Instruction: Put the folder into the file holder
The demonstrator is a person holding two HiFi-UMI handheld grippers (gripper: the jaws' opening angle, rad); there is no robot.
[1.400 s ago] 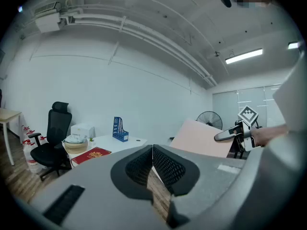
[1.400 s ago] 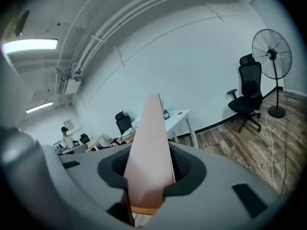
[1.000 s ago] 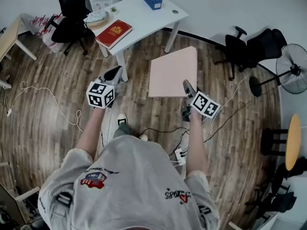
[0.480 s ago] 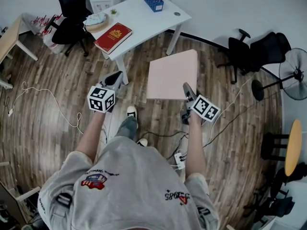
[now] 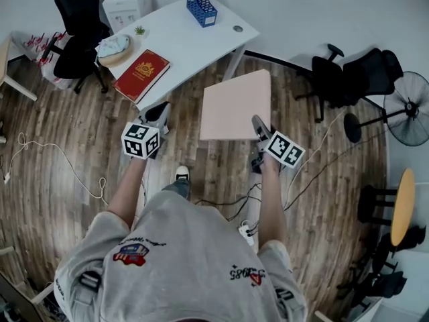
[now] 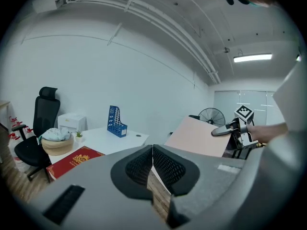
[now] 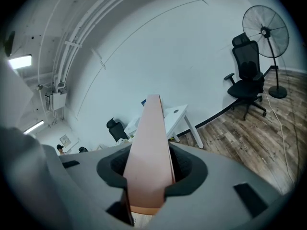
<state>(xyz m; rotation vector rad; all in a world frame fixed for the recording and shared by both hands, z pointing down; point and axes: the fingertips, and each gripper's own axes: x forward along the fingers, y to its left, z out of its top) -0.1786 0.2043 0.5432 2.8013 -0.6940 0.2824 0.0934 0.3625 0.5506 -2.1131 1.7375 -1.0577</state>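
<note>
A flat pink folder (image 5: 234, 106) hangs over the wooden floor, gripped at its near right edge by my right gripper (image 5: 258, 127). In the right gripper view the folder (image 7: 151, 147) stands edge-on between the pads of that gripper (image 7: 149, 171). The blue file holder (image 5: 200, 2) stands upright at the back of the white desk (image 5: 181, 35), well beyond the folder. My left gripper (image 5: 159, 113) is held left of the folder, empty, its jaws (image 6: 152, 150) closed together. From the left gripper view, the file holder (image 6: 116, 121) is ahead on the left and the folder (image 6: 199, 137) on the right.
On the desk lie a red book (image 5: 141, 74), a bowl with a cloth (image 5: 112, 47) and a white box (image 5: 126, 2). Black office chairs (image 5: 352, 76) and a standing fan (image 5: 409, 106) are at the right. Cables and a power strip (image 5: 247, 230) lie on the floor.
The person has stepped toward the desk, so the desk, book and file holder sit closer in the head view. The right gripper still holds the folder; the left stays shut.
</note>
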